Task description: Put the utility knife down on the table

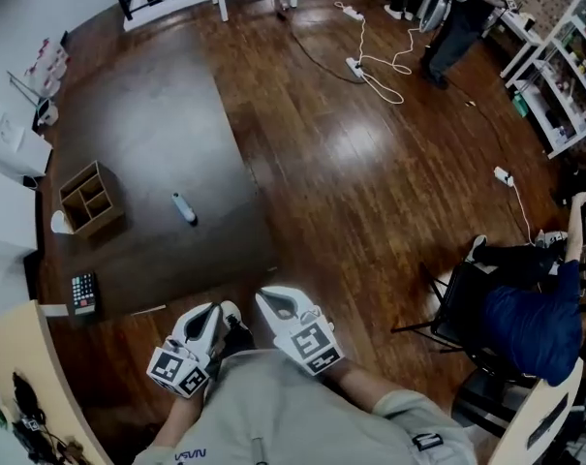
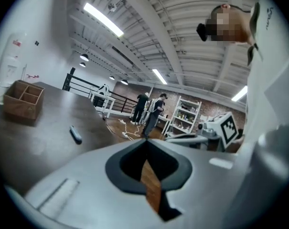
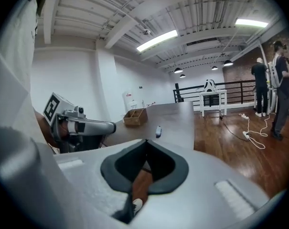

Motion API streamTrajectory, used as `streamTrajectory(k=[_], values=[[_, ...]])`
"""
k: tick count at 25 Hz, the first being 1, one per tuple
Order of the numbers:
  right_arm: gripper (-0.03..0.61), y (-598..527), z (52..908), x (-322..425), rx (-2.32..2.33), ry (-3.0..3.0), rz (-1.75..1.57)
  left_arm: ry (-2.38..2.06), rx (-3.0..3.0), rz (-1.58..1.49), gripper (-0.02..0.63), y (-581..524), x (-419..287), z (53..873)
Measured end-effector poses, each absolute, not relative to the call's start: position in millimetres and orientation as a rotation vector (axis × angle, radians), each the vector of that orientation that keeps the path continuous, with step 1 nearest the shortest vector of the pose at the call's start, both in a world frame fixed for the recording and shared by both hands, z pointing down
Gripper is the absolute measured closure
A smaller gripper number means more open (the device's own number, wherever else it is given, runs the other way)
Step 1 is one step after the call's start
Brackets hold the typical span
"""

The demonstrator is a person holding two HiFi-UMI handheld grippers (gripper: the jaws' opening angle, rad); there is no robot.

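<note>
Knife (image 1: pixel 183 207) flat on table (image 1: pixel 138 143), long axis near-to-far, slightly diagonal; blade end unclear. Jaws together, empty: left gripper (image 1: pixel 213 310), right gripper (image 1: pixel 265 298).

Head view looks down; both gripper views share the table (image 1: pixel 138 134).

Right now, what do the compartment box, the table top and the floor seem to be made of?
Compartment box: light unpainted wood or plywood, by its tan colour and thin dividers; matte. Table top: dark brown, smooth, dull sheen; laminate or stained wood, can't tell which. Floor: reddish wood planks or wood-look boards, glossy, since lights reflect off it.
</note>
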State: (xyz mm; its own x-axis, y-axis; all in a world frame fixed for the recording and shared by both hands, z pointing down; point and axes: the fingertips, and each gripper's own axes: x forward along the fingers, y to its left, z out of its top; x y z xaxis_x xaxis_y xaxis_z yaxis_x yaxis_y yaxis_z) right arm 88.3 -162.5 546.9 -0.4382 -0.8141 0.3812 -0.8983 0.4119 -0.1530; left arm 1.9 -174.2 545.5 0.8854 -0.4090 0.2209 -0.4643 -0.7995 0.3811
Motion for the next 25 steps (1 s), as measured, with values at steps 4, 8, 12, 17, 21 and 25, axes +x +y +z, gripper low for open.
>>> streamTrajectory(k=[4, 8, 12, 17, 21, 25], values=[[0.578, -147, 533, 83, 1.466, -2.459, 0.475, -0.697, 2.608, 0.226, 0.612, -145, -8, 533], [0.578, -149, 528, 72, 1.468, -2.476, 0.42, -0.698, 2.678, 0.218, 0.612, -135, -15, 520], [0.578, -141, 513, 63, 1.497, -2.47, 0.381, -0.68, 2.733, 0.188, 0.612, -118, -22, 501], [0.578, -119, 507, 16, 1.485, -2.458, 0.327, -0.644, 2.805, 0.119, 0.612, -94, -56, 494], [0.578, -74, 525, -24, 1.505, -2.398, 0.411, -0.646, 2.815, 0.103, 0.612, -61, -102, 503], [0.578, -15, 537, -43, 1.573, -2.282, 0.479, -0.567, 2.761, 0.095, 0.612, -20, -128, 520]])
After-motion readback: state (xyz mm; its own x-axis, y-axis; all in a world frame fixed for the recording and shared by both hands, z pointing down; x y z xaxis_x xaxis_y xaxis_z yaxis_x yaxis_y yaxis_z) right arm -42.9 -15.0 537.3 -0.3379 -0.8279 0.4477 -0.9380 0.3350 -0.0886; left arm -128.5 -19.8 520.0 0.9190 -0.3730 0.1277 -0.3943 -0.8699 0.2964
